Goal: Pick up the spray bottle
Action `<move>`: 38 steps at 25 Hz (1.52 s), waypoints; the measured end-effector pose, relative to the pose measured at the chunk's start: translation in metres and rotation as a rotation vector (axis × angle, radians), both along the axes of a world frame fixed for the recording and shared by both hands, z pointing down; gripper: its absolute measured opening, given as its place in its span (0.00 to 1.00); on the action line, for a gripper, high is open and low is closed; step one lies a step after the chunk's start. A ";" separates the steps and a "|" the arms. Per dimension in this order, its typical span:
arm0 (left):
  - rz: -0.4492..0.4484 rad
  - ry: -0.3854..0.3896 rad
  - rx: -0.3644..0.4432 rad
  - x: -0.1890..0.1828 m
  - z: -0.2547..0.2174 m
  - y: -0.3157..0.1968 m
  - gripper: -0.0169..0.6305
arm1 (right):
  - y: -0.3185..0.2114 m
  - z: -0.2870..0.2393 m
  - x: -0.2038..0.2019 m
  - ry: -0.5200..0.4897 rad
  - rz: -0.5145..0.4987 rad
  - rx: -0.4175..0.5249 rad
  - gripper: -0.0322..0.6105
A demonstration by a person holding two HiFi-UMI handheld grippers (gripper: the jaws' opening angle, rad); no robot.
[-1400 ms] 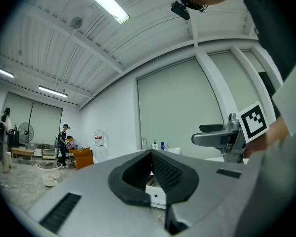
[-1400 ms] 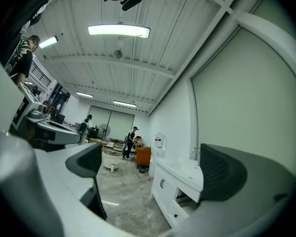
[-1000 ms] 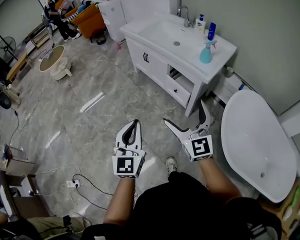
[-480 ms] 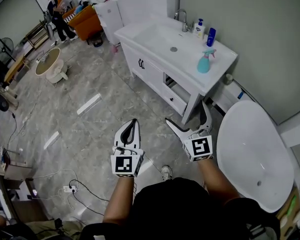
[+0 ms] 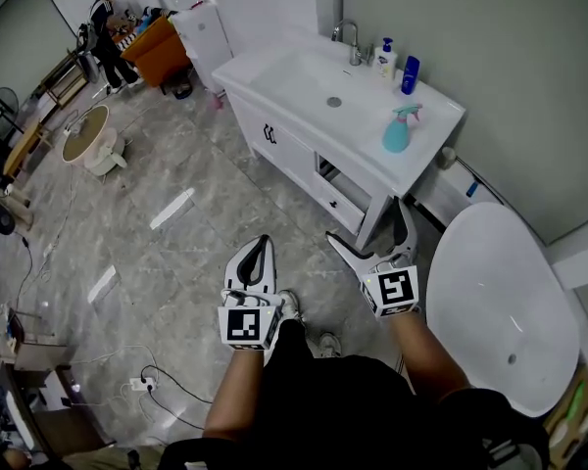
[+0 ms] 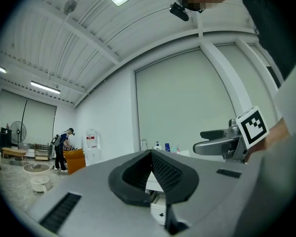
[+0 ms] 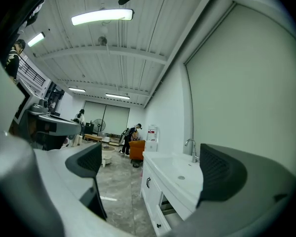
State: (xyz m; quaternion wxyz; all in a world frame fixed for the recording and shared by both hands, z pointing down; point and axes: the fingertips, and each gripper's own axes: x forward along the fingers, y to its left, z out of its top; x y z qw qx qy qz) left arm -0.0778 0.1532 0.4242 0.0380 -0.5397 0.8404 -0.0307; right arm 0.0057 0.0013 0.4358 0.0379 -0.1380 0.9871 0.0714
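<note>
On the vanity (image 5: 296,65), beside its basin, stands the spray bottle (image 5: 399,130); short of it, the right gripper (image 5: 365,220) gapes empty and the left gripper (image 5: 263,241) is pinched closed.

Floor: glossy grey marble-look tiles (image 5: 186,155) with streaks of reflected light.

Landmark: white vanity bench with an inset basin (image 5: 284,145), set against a pale grey-green wall (image 5: 490,57). One drawer (image 5: 335,172) in its front stands open. A chrome tap (image 5: 351,39) is at the bench's rear edge.

A white oval bathtub (image 5: 500,292) is just right of the bench.

Beyond the bench's left end are a white water dispenser (image 5: 191,27), an orange armchair (image 5: 157,37) and a round low table (image 5: 86,130).

Overhead, a fluorescent strip light (image 7: 102,16) is lit on the ribbed white ceiling (image 7: 133,41).
</note>
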 end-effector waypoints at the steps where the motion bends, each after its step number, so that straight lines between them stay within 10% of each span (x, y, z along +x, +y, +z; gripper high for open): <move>1: 0.005 0.004 -0.001 -0.006 0.003 -0.004 0.02 | -0.004 0.003 -0.006 0.005 0.004 -0.002 0.97; 21: 0.152 0.040 -0.004 -0.183 0.013 -0.106 0.02 | -0.088 0.004 -0.161 0.039 0.140 0.008 0.97; 38: 0.381 0.024 0.012 -0.225 0.011 -0.187 0.02 | -0.150 0.011 -0.172 0.058 0.372 0.007 0.97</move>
